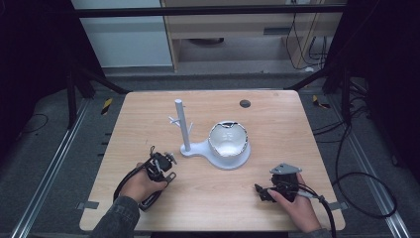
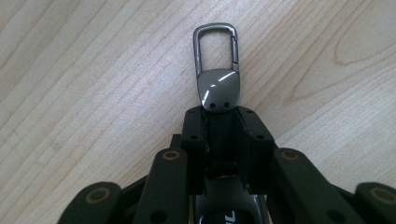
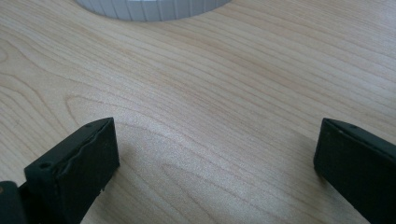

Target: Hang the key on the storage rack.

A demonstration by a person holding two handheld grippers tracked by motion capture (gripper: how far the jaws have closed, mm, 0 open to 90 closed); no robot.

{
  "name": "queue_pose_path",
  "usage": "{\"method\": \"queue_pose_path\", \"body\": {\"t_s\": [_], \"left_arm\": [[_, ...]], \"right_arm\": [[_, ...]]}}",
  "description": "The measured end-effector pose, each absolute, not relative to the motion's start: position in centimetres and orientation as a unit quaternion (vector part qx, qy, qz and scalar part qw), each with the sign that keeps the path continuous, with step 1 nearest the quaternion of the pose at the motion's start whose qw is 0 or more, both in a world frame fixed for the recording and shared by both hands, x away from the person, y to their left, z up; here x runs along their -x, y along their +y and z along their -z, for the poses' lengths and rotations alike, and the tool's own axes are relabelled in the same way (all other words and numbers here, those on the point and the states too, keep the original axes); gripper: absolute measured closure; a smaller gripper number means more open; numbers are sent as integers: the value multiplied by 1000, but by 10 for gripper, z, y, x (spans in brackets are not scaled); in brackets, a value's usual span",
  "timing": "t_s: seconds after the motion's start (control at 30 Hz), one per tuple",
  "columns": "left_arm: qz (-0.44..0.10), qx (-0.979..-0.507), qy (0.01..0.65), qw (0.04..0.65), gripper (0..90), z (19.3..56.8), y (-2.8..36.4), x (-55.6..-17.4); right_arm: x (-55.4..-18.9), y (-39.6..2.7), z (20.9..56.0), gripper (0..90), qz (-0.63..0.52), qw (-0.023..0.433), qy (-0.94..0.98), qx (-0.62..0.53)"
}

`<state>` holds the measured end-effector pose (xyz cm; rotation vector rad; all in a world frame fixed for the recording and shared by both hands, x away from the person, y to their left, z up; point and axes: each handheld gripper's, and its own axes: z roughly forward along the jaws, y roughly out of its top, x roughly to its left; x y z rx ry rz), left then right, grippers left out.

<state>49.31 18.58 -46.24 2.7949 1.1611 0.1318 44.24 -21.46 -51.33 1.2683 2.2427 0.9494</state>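
Pale wood table [image 1: 277, 124], square-ish, dark round plug [image 1: 244, 103] near its far edge. White stand [image 1: 225, 157] sits at the table's centre: flat base with an upright post [image 1: 182, 124] carrying short pegs on its left end, and a white bowl-shaped cup [image 1: 228, 139] resting on its round right end.

Left gripper [image 1: 169, 174] held in the left hand [image 1: 141, 186], toward the near-left part of the table. In the left gripper view its jaws are pressed together on a dark metal key fob clip [image 2: 217, 70]; the clip's shiny tab and open rectangular loop stick out past the jaw tips, over bare wood.

Right gripper [image 1: 261, 192] in the right hand [image 1: 297, 206], near the near-right corner. Jaws spread wide, nothing between them, tips low over the wood. The stand's ribbed rim [image 3: 154, 9] lies ahead of them.
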Motion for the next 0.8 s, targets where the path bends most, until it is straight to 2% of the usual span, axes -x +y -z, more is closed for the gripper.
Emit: {"method": "queue_pose_path", "body": {"t_s": [0.17,0.33,0.57,0.8], "left_arm": [[-43,-921,383,60,792,463,186,-492],[-49,-923,376,66,800,460,187,-488],[-72,-917,374,117,803,447,201,-473],[-93,-892,386,216,805,433,225,-455]], "right_arm": [[-442,-215,513,4,-339,196,801,-453],[-442,-215,513,5,-339,197,801,-453],[-442,-215,513,5,-339,196,801,-453],[-442,-215,513,5,-339,196,801,-453]]}}
